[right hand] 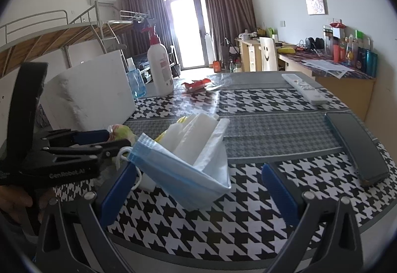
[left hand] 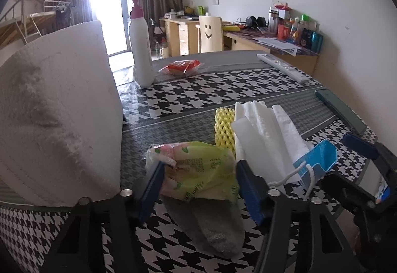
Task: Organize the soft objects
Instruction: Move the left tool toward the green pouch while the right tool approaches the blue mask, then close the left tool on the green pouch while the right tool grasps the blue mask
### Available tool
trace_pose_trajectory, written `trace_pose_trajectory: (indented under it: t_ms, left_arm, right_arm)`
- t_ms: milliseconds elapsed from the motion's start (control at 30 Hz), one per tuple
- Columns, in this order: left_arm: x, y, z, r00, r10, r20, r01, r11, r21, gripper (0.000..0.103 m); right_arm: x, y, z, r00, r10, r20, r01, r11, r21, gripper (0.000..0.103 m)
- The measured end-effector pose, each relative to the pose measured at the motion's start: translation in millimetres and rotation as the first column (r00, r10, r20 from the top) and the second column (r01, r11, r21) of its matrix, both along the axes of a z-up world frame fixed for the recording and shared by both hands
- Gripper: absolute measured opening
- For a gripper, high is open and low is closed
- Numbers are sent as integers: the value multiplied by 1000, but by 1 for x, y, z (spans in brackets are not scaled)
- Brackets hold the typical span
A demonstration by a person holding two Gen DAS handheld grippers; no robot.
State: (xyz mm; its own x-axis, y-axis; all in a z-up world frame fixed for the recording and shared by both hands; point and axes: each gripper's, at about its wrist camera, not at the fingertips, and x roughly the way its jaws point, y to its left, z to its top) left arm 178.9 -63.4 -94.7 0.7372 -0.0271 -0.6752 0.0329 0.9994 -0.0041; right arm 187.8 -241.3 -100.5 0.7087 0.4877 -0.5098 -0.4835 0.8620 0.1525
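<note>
A green and pink tissue packet sits between the blue pads of my left gripper, which press on its two ends. Under it lies a grey sock. Right of the packet are a yellow foam net, a stack of white foam pieces and a blue face mask. In the right wrist view my right gripper stands wide open around the near end of the face mask without pinching it. The left gripper shows at the left, on the tissue packet.
A big white foam box stands close on the left. Farther back on the houndstooth table are a white pump bottle, a red packet, a white remote and a dark flat case.
</note>
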Motion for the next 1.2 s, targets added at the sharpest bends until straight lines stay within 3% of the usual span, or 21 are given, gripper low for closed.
trace_pose_trajectory:
  t_ms: [100, 300, 467, 667, 1000, 1133, 1200]
  left_arm:
    - [-3, 1, 3, 1000, -12, 11, 12, 1000, -10, 54]
    - [-6, 3, 3, 999, -34, 8, 34, 999, -20, 40]
    - [-9, 6, 3, 999, -42, 9, 42, 999, -28, 32]
    - [-15, 11, 4, 999, -43, 17, 43, 998, -35, 31]
    - [-29, 16, 11, 999, -41, 35, 43, 999, -33, 33]
    - [-30, 7, 9, 998, -53, 42, 53, 999, -2, 63]
    - [-25, 3, 8, 998, -49, 42, 49, 999, 13, 66]
  right_arm:
    - [-1, 1, 0, 1000, 8, -2, -8, 1000, -1, 101]
    - [0, 7, -1, 999, 37, -21, -38, 999, -16, 79]
    - [-1, 11, -4, 997, 64, -47, -66, 997, -28, 52]
    - [-6, 11, -1, 996, 70, -52, -72, 997, -32, 23]
    - [-16, 8, 10, 997, 66, -28, -66, 998, -12, 21]
    - [-14, 5, 9, 997, 61, -36, -62, 998, -8, 21]
    - [-13, 4, 6, 997, 55, -44, -55, 998, -6, 21]
